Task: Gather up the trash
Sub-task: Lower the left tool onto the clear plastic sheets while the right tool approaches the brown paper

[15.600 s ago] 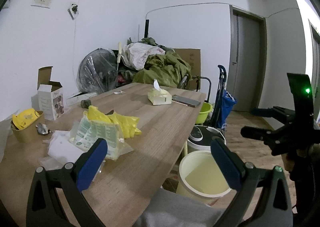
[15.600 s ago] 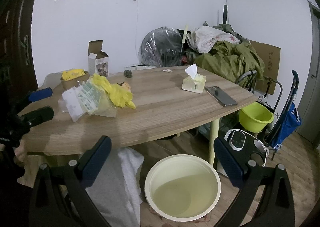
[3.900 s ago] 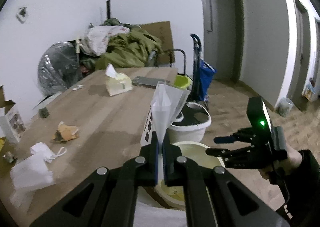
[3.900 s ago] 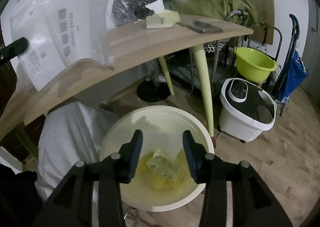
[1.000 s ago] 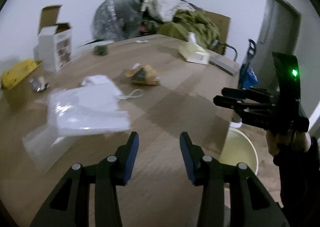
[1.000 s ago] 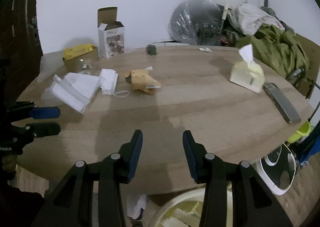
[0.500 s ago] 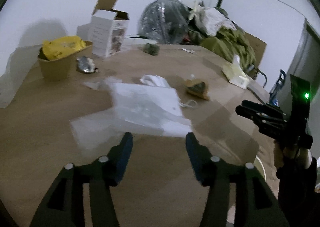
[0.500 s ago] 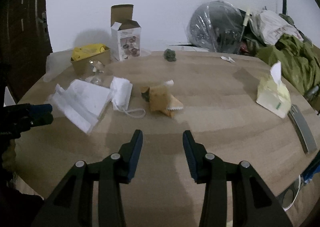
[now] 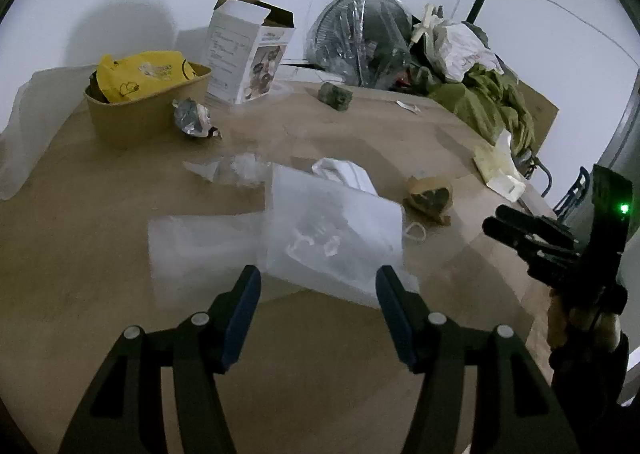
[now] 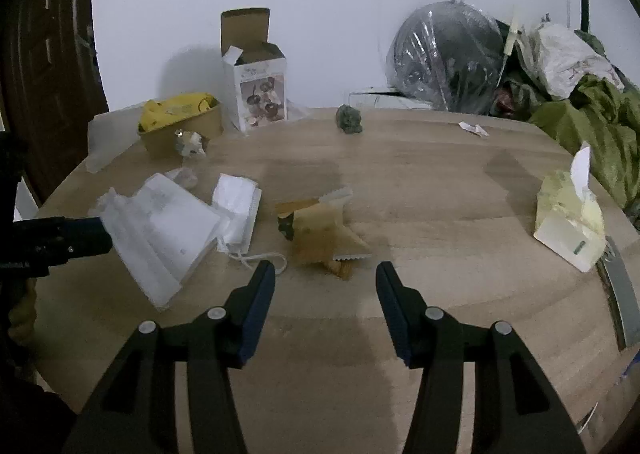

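Holding a yellow packet, the paper bowl sits beyond both hand-held grippers, fingers apart.

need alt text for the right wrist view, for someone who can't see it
The open right gripper hovers over a wooden table, aimed at a crumpled brown wrapper. To its left lie a white mask and clear plastic bags, which the left gripper reaches.

- Table: light wood grain, banded pale and darker brown.
- Plastic bag: translucent white.
- Wrapper: tan with a white serrated edge.
- Paper bowl: kraft brown, holding a yellow packet.
- Tissue pack: pale yellow.
- Gripper pads: blue on black fingers.
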The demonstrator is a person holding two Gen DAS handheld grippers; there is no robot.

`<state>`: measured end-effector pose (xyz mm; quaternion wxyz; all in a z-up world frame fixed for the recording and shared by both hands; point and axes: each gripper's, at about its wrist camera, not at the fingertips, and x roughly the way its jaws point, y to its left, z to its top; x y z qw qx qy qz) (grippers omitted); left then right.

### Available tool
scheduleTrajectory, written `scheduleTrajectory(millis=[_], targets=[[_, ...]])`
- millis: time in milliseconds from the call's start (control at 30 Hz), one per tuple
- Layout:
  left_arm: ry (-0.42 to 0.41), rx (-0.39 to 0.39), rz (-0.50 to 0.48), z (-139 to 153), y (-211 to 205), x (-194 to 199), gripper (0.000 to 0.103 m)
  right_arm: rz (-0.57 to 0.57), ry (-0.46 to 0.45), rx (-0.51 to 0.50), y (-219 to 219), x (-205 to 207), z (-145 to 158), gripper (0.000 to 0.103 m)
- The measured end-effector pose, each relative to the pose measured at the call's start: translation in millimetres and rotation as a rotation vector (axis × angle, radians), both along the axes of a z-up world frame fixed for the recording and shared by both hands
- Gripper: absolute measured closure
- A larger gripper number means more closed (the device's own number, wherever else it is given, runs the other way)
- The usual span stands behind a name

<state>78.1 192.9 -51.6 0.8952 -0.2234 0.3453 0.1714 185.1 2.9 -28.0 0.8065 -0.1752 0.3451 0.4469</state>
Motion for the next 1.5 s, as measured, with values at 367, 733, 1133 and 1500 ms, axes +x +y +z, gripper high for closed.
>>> scheduleTrajectory(millis=[367,733,1133,1500], targets=[[0.008,-0.012,0.029,-3,10,29,0.034,0.026,0.053,-0.042,34,29,-14,0.044],[0.057,0.008,0.039,-14,16,45,0.034,0.072,0.083,-0.043,59,40,-21,0.044],[0.064,0.105,-0.012,-8,3,44,0.079,0.091,0.079,-0.045,63,37,-27,0.062],[-0.005,0.141,-0.068,6,-13,39,0.096,0.079,0.043,-0.037,51,27,-19,0.069]])
